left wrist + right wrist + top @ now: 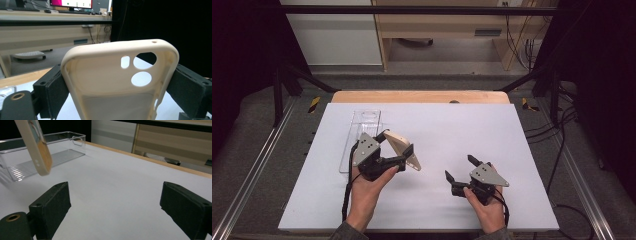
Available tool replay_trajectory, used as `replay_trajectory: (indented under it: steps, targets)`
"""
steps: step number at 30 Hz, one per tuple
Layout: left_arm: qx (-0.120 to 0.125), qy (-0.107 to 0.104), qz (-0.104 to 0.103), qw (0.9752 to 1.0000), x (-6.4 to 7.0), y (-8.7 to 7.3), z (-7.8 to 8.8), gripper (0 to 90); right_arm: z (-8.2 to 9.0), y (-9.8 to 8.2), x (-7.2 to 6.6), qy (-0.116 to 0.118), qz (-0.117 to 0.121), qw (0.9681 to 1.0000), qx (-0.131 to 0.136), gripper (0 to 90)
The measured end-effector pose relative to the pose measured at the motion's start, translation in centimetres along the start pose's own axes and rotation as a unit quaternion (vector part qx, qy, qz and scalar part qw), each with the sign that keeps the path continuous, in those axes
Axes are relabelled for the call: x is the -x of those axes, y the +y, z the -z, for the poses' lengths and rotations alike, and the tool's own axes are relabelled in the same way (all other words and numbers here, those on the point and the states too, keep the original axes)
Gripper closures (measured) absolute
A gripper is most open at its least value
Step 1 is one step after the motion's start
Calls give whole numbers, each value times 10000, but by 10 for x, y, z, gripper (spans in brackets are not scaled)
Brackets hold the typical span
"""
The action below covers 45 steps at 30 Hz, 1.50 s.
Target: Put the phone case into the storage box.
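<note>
Plastic box (362, 131) waits at ten o'clock on the white table (452, 130), maybe for the phone case (402, 147). Left gripper (399, 150) squeezes the case by its two sides, up off the table. Right gripper (460, 169) at five o'clock has wide, empty jaws.

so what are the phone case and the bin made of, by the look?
Phone case: cream, matte, thick rounded rim; looks like soft silicone or TPU, could be harder plastic. Bin: clear rigid plastic, likely acrylic; see-through walls, ribbed floor, glossy edges.
</note>
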<state>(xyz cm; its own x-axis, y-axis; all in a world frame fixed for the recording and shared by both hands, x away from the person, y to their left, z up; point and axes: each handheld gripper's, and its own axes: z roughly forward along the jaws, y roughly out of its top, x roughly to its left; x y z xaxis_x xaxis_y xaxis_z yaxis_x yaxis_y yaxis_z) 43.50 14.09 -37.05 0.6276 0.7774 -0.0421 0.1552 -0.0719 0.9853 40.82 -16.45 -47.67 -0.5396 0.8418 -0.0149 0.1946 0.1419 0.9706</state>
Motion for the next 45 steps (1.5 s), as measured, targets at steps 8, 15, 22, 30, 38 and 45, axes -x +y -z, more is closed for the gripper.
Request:
replay_trajectory:
  steps: [8,15,22,30,38,45]
  targets:
    - [104,129,-13,9999,-8,13,7,100,6,-2,11,-154,-84,9998,125,76]
    - [149,284,-48,9995,-17,22,14,100,12,-3,21,-223,-194,9994,185,70]
    - [232,499,-84,9984,-32,35,25,100,16,-4,24,-272,-215,9992,215,65]
    - [284,727,-111,9969,-47,45,35,100,18,-6,27,-305,-267,9989,222,62]
    - [312,978,-147,9946,-61,53,43,100,17,-7,27,-271,-297,9990,181,58]
    - [285,1205,-125,9922,-71,53,43,101,18,-8,28,-278,-342,9989,188,58]
